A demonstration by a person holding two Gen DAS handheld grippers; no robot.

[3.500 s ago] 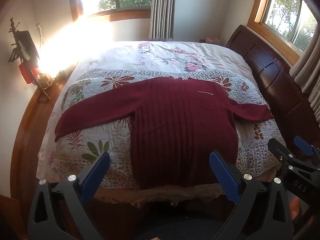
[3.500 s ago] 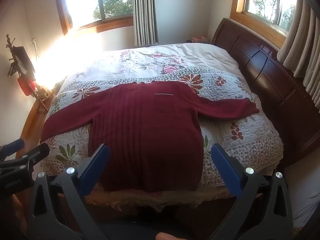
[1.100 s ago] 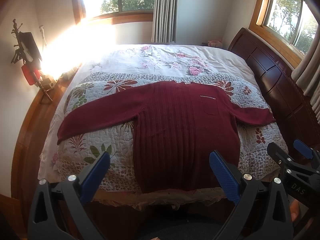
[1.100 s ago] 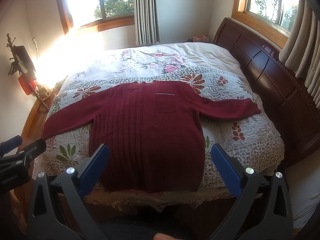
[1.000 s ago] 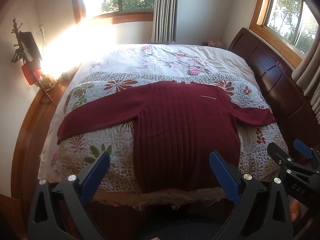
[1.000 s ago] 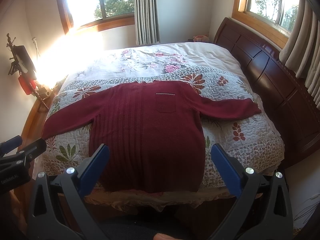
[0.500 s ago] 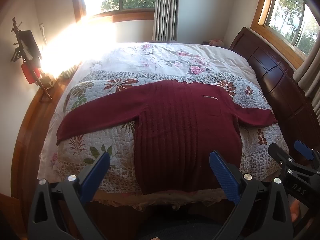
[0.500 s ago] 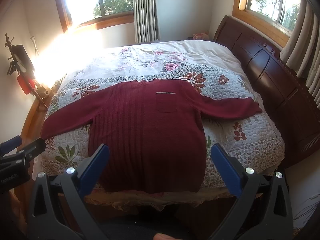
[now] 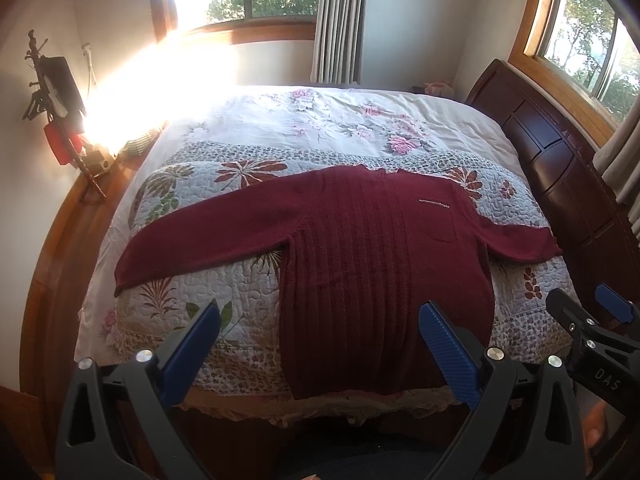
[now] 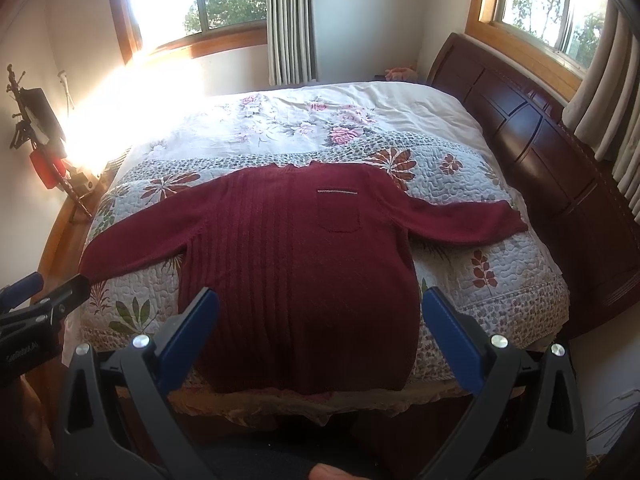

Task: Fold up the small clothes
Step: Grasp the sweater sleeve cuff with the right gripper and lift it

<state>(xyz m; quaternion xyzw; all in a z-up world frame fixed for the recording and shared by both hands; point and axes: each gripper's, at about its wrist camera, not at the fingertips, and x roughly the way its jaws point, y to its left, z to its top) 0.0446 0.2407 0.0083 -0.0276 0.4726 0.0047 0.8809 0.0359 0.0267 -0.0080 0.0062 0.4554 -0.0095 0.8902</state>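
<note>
On the far left a black stand (image 9: 56, 92) is hanging on the wall, in bright sun.

The red sweater (image 9: 372, 264) is lying flat on the bed (image 9: 320, 128), front up. Its arms are reaching out to both sides. Its bottom edge is hanging a little over the near side of the bed. It is not folded yet.

The left tongs (image 9: 320, 340) are hanging in the air in front of the bed, spread wide and holding nothing. The right tongs (image 10: 320, 320) are doing the same, also spread wide and empty.

I think the first fold is just starting. A good way is to pinch the left sleeve (image 9: 192, 244) near its end and the right sleeve (image 10: 468, 220) near its end, lift a little, and lay each one across the middle. Grab only the sweater, not the quilt (image 9: 200, 292) under it. Keep the cloth smooth.

On the right, the dark headboard (image 10: 540, 140) is standing close to the right sleeve. The tongs should stay clear of it. Nothing else is lying on the sweater.
</note>
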